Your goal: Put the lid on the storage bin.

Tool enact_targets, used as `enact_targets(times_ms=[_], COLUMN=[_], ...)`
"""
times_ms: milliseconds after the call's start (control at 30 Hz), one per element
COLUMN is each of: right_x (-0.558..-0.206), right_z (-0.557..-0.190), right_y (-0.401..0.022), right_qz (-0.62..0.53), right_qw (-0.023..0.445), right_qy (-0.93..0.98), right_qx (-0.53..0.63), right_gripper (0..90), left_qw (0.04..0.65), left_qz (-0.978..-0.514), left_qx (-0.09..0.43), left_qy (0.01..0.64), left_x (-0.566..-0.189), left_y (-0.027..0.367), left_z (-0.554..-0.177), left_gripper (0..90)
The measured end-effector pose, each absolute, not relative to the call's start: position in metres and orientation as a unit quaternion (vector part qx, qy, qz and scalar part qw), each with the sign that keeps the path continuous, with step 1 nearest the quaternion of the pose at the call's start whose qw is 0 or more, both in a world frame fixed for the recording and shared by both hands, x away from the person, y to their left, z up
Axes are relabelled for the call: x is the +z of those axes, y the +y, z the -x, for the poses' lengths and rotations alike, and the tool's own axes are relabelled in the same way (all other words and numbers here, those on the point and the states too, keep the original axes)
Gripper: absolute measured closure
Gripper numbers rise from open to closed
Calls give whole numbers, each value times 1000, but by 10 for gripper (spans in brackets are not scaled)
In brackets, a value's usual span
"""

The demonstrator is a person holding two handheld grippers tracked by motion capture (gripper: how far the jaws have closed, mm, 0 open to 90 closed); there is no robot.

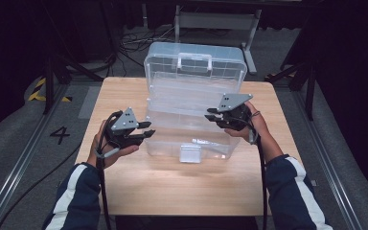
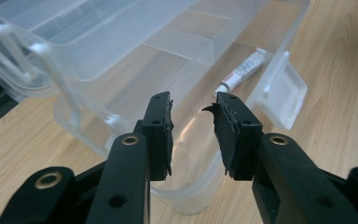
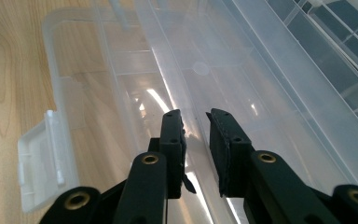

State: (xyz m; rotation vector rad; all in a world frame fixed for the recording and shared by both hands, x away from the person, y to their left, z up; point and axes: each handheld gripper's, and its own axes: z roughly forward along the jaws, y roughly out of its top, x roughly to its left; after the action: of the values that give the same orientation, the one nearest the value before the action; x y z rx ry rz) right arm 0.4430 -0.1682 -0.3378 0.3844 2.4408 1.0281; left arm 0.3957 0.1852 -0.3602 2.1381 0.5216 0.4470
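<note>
- High view: a clear plastic box (image 1: 187, 120) stands open on the wooden desk (image 1: 172, 187), its lid (image 1: 195, 64) raised at the far side and a white latch (image 1: 190, 154) hanging at its front wall.
- Left gripper (image 1: 146, 134), held in a person's hand, sits just off the box's left end, jaws pointing toward it.
- Left gripper view: the jaws (image 2: 193, 133) stand partly apart with nothing between the pads; the box's end wall lies just beyond and below their tips, not gripped.
- A small white tube (image 2: 240, 72) lies inside the box, ahead of the left jaws and to their right, near the latch (image 2: 284, 93).
- Right gripper (image 1: 212, 116) hovers over the box's right end, jaws pointing inward across it.
- Right gripper view: the jaws (image 3: 196, 140) are narrowly parted above the box's upper tray (image 3: 223, 74); a clear rim runs under the gap, but whether the pads press on it cannot be told.
- Latch (image 3: 44, 158) shows to the left of the right jaws, against the desk.
</note>
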Motion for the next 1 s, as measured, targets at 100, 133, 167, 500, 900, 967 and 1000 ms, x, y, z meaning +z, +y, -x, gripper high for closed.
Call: enact_targets(times_ms=[100,133,167,500,900,967,1000], right_x=[-338,-338,-338,-338,-339,-339,-339], right_z=[-443,-442,-442,-443,-440,-439,-439], right_y=[-168,-168,-168,-169,-167,-167,-167], right_qz=[-141,-141,-141,-141,-140,-139,-140], right_qw=[231,230,230,228,231,229,228], right_qy=[888,888,888,889,890,891,891], right_qx=[373,373,373,372,367,367,367], right_gripper=[760,760,760,759,758,758,758], left_qw=[436,438,440,487,514,524,525], left_qz=[-854,-850,-849,-813,-782,-773,-772], left_qx=[187,191,189,201,210,198,196], left_qy=[215,219,222,249,285,297,299], left_x=[-359,-360,-360,-352,-346,-347,-347], left_y=[189,190,191,209,214,217,218], left_z=[-398,-400,-402,-413,-441,-451,-453], left_gripper=[654,652,649,666,660,663,680])
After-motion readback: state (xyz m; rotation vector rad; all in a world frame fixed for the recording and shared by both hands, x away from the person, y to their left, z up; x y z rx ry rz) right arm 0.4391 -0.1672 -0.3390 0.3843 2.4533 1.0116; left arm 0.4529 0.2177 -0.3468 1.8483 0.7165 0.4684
